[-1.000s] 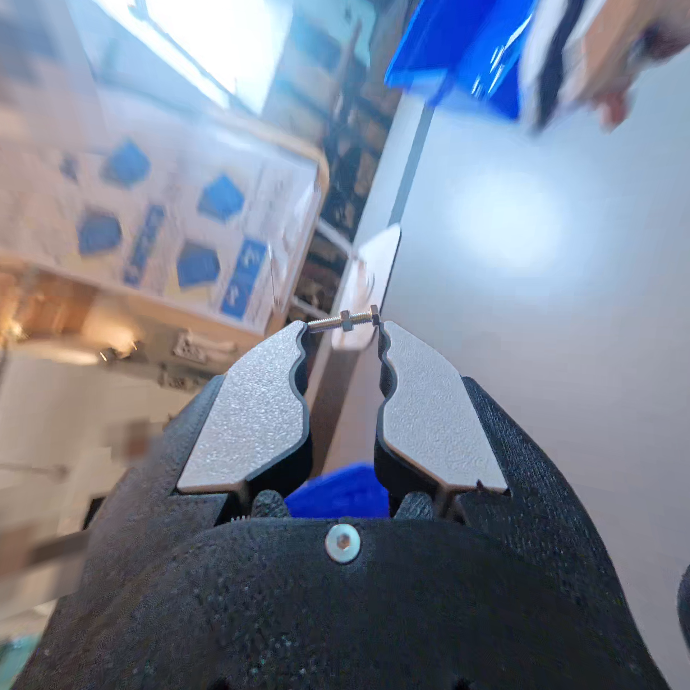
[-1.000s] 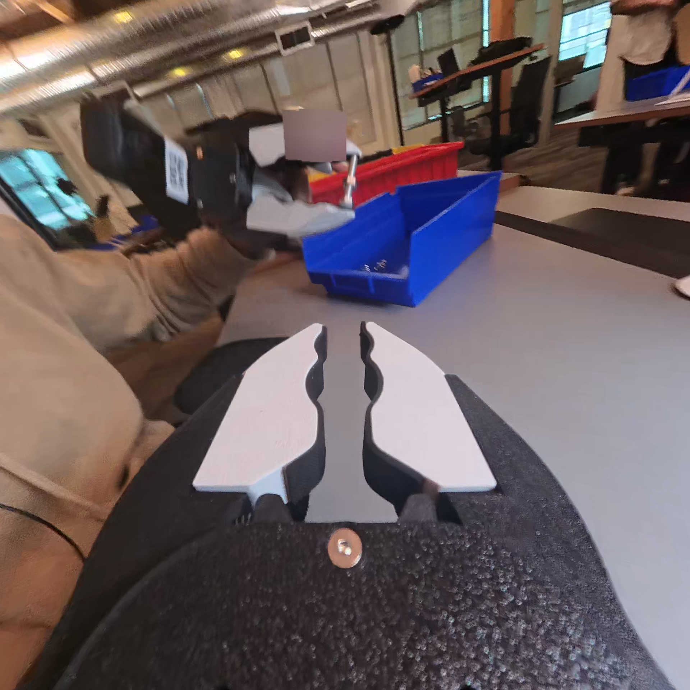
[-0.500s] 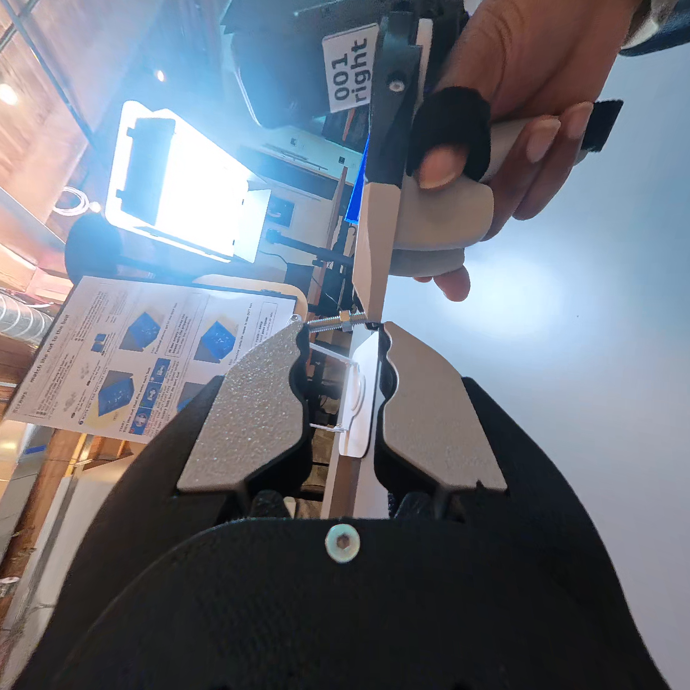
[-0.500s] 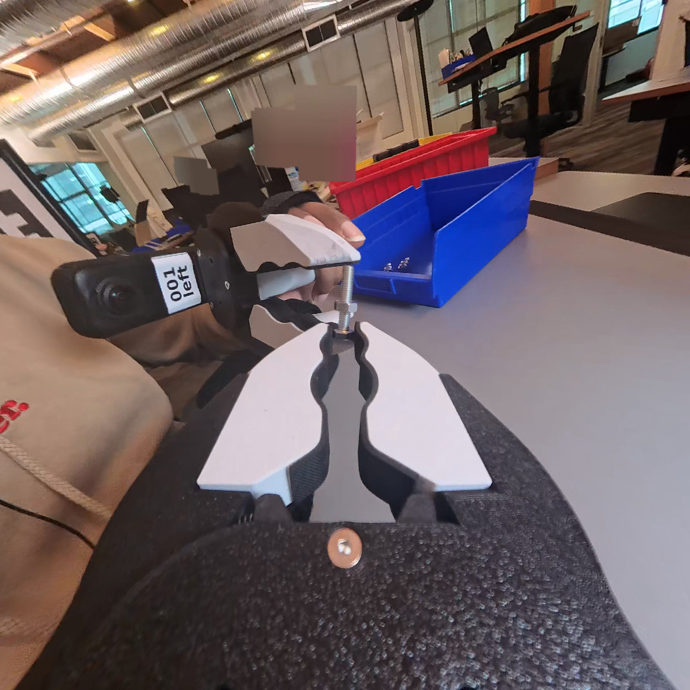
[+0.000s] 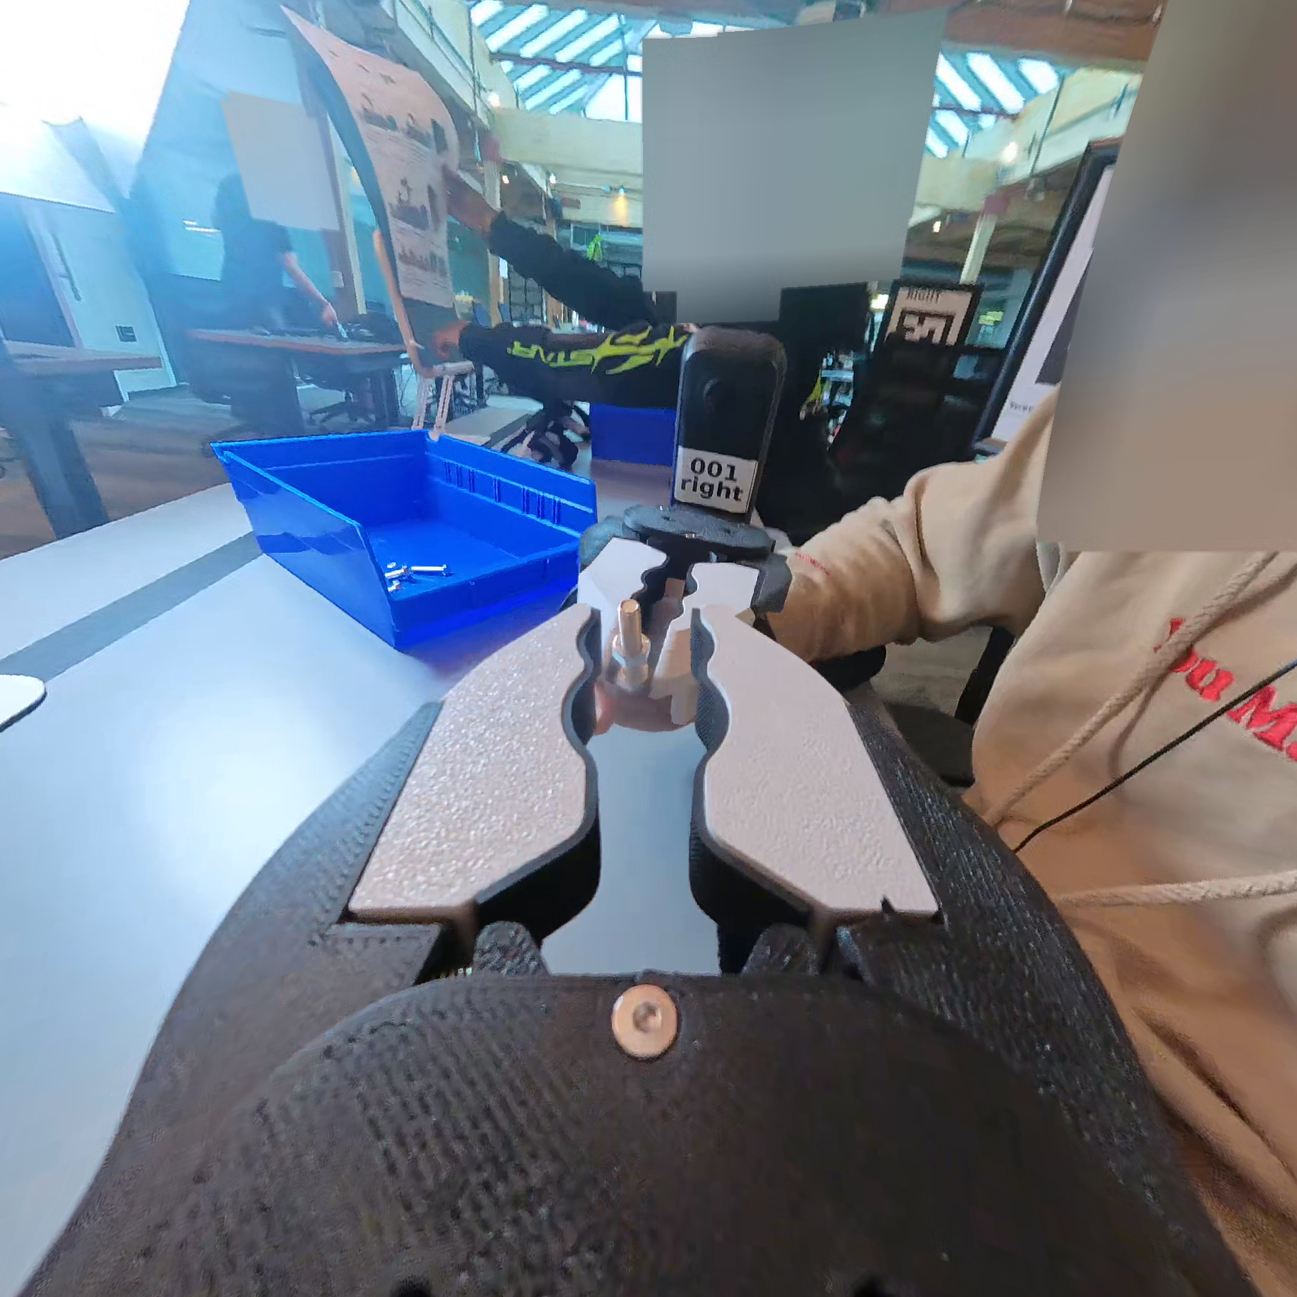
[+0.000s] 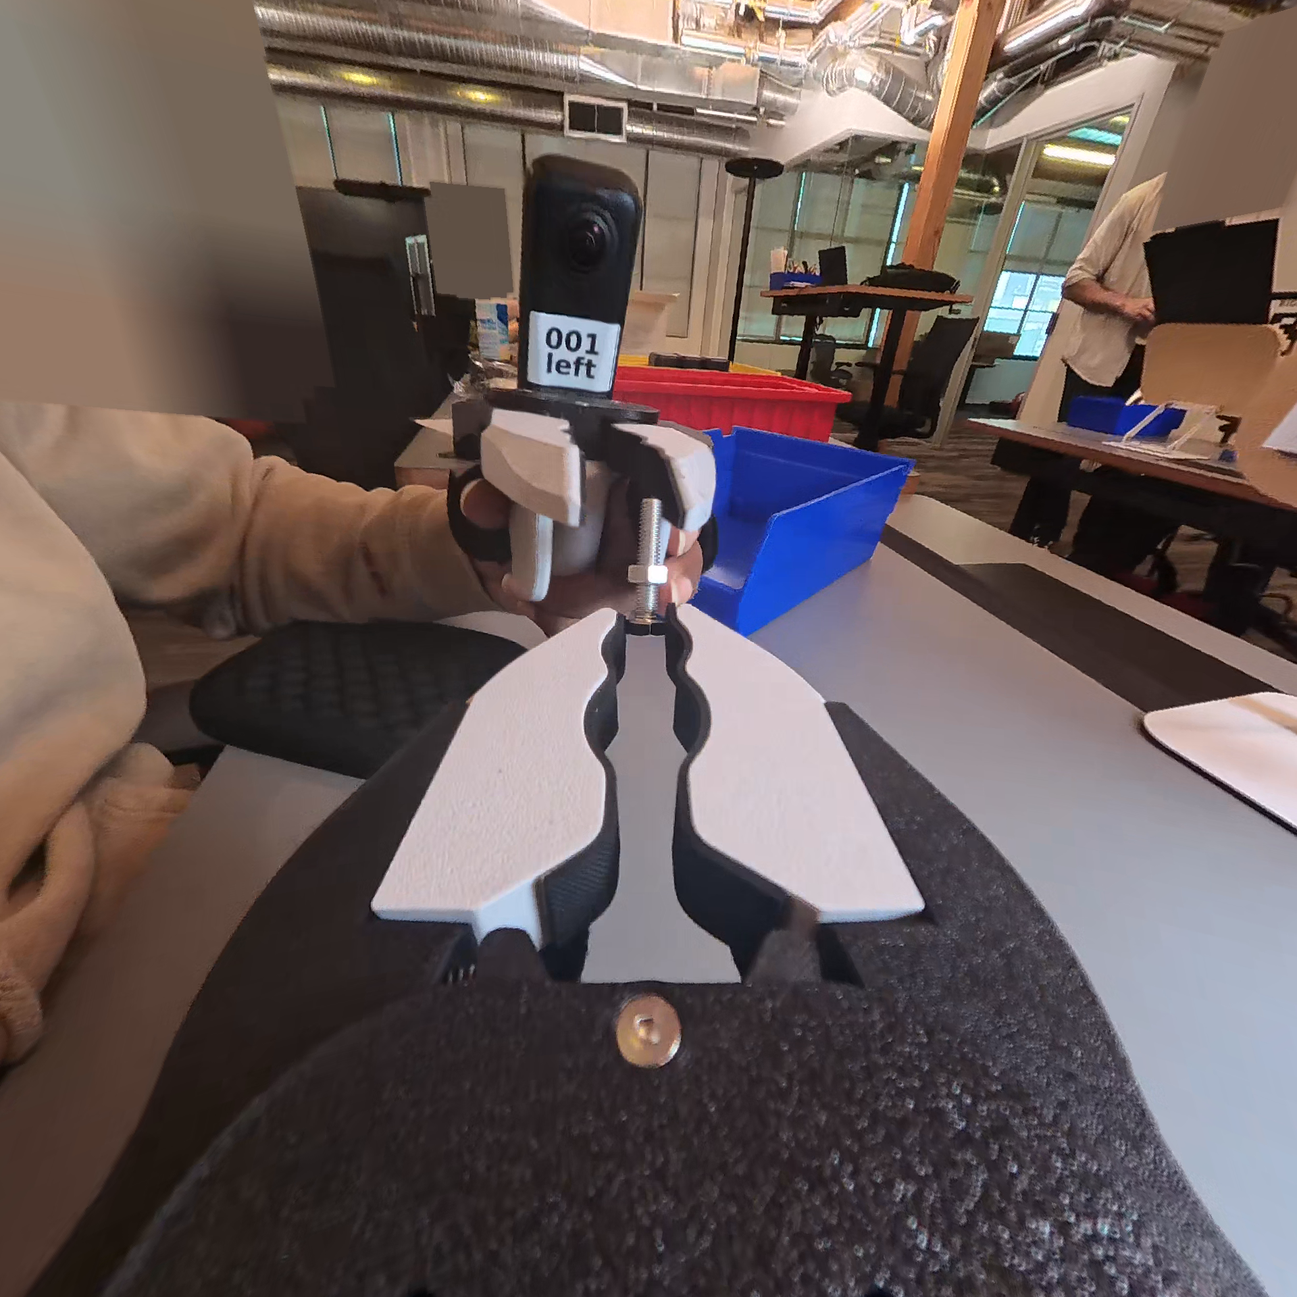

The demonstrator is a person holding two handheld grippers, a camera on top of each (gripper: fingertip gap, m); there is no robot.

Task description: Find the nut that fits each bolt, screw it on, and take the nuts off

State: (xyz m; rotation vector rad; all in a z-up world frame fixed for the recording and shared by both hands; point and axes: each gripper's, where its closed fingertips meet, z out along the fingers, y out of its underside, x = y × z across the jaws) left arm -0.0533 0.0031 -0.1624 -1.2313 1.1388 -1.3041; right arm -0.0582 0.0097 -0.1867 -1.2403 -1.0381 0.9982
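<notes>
While the bolt [image 6: 651, 554] stands upright at the centre of the right wrist view, its lower end is clamped between the tips of the right gripper [image 6: 647, 627], whose jaws are nearly together. A nut [image 6: 650, 575] is threaded on its shank. In the left wrist view, the left gripper [image 5: 644, 656] is seen with jaws apart around the bolt [image 5: 627, 649]. A blue bin [image 5: 414, 526] rests on the grey counter [image 5: 175, 737] at left, several bolts lying inside.

A silver threaded bolt [image 6: 650, 561] stands upright in the air above a grey table. A hexagonal nut [image 6: 647, 575] sits partway down its thread. In the blue bin [image 5: 351, 519] behind, a few more small bolts [image 5: 414, 572] lie loose.
</notes>
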